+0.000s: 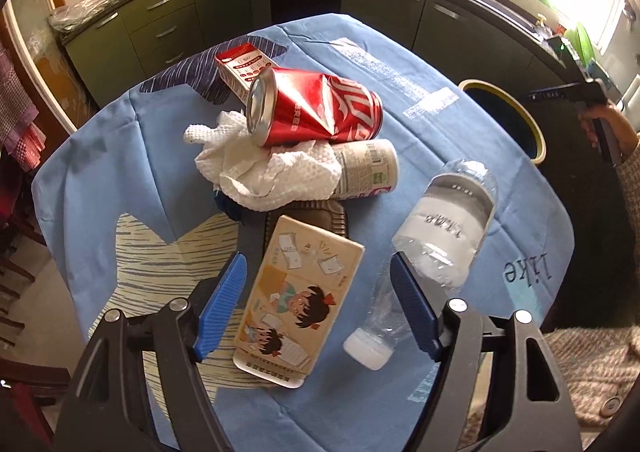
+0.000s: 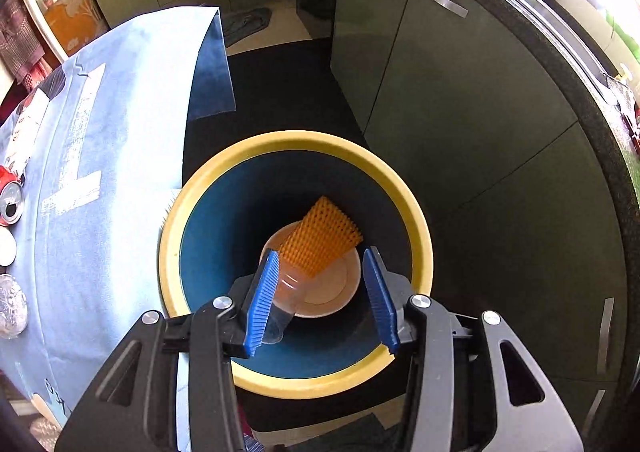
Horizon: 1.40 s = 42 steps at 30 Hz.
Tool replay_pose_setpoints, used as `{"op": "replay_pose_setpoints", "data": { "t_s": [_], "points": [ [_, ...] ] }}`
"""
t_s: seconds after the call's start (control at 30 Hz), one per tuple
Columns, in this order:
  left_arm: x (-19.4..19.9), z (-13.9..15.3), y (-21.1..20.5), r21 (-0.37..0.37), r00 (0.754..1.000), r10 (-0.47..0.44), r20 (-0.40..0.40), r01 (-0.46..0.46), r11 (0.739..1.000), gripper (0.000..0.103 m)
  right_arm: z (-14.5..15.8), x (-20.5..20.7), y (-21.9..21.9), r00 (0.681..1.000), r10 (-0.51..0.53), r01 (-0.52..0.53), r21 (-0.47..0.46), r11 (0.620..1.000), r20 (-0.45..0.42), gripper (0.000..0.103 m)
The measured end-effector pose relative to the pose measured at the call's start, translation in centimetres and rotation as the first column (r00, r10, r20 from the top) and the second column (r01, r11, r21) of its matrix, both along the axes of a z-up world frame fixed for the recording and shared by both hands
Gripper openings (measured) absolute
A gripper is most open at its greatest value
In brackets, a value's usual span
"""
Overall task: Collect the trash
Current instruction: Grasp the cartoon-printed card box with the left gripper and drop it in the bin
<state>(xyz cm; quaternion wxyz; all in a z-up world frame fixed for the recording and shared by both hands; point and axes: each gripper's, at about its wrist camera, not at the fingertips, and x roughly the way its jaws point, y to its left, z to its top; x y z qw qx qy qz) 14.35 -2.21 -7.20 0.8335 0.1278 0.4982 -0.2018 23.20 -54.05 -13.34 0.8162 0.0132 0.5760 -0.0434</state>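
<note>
Left gripper (image 1: 320,300) open astride cartoon box (image 1: 296,300) on surface (image 1: 120,180), clear bottle (image 1: 432,248) touching its right finger; right gripper (image 2: 320,296) open above bin (image 2: 296,388); risk: closing may nudge the bottle rolling off.
</note>
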Motion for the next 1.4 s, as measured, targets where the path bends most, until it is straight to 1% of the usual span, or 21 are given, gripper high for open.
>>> {"op": "replay_pose_setpoints", "data": {
  "t_s": [0.07, 0.13, 0.23, 0.33, 0.4, 0.53, 0.6, 0.63, 0.8, 0.97, 1.07, 1.17, 1.23, 1.3, 1.4],
  "points": [
    [0.3, -0.8, 0.5, 0.027, 1.000, -0.019, -0.004, 0.019, 0.999, 0.067, 0.1, 0.0, 0.5, 1.000, 0.007, -0.007, 0.004, 1.000, -0.002, 0.045],
    [0.5, -1.4, 0.9, 0.023, 0.999, -0.031, -0.018, 0.031, 0.999, 0.066, 0.0, 0.1, 1.0, 1.000, 0.014, -0.014, 0.006, 1.000, -0.008, 0.045],
    [0.3, -2.0, 0.7, 0.020, 0.996, -0.081, -0.027, 0.081, 0.997, 0.065, -0.1, 0.3, 1.5, 1.000, 0.019, -0.019, 0.005, 1.000, -0.015, 0.045],
    [-0.3, -2.5, -0.1, 0.047, 0.991, -0.133, -0.028, 0.135, 0.990, 0.065, -0.2, 0.5, 1.8, 1.000, 0.022, -0.022, 0.013, 1.000, -0.021, 0.045],
    [-0.3, -2.9, -0.4, 0.083, 0.990, -0.137, -0.027, 0.138, 0.987, 0.065, -0.2, 0.6, 2.1, 0.999, 0.027, -0.026, 0.015, 1.000, -0.021, 0.045],
    [0.2, -3.7, -0.4, 0.120, 0.991, -0.131, -0.033, 0.134, 0.984, 0.065, -0.4, 0.6, 2.7, 0.999, 0.041, -0.041, 0.020, 0.999, -0.027, 0.045],
    [0.4, -3.9, -0.2, 0.120, 0.990, -0.132, -0.039, 0.136, 0.983, 0.063, -0.6, 0.6, 2.9, 0.998, 0.047, -0.047, 0.021, 0.999, -0.032, 0.045],
    [0.5, -4.1, -0.2, 0.116, 0.990, -0.133, -0.049, 0.138, 0.984, 0.059, -0.6, 0.5, 2.9, 0.998, 0.048, -0.047, 0.021, 0.999, -0.033, 0.045],
    [0.2, -4.1, -0.2, 0.122, 0.990, -0.135, -0.041, 0.139, 0.983, 0.058, -0.6, 0.4, 2.7, 0.999, 0.040, -0.039, 0.025, 0.999, -0.025, 0.045],
    [0.2, -2.4, 0.3, 0.097, 0.995, -0.099, 0.002, 0.098, 0.990, 0.058, -0.3, 0.2, 2.2, 0.999, 0.036, -0.036, 0.036, 0.999, -0.012, 0.045],
    [0.2, -0.6, 0.2, 0.076, 0.996, -0.087, 0.033, 0.084, 0.993, 0.058, -0.2, -0.1, 2.1, 0.999, 0.037, -0.037, 0.040, 0.999, -0.007, 0.045],
    [0.2, 1.5, -0.7, 0.047, 0.994, -0.090, 0.056, 0.087, 0.995, 0.058, 0.1, -0.4, 1.8, 0.999, 0.033, -0.033, 0.049, 0.998, 0.004, 0.045],
    [0.2, 3.0, -2.3, 0.028, 0.990, -0.120, 0.071, 0.118, 0.993, 0.058, 0.4, -0.7, 1.5, 1.000, 0.026, -0.027, 0.056, 0.998, 0.017, 0.045],
    [0.2, 4.2, -4.7, 0.014, 0.982, -0.169, 0.079, 0.169, 0.986, 0.058, 0.9, -1.1, 1.1, 0.999, 0.018, -0.021, 0.067, 0.998, 0.035, 0.045],
    [0.7, 5.1, -9.3, -0.011, 0.964, -0.257, 0.064, 0.258, 0.966, 0.058, 1.8, -1.9, 0.6, 0.997, 0.006, -0.012, 0.085, 0.996, 0.073, 0.045]
  ]
}}
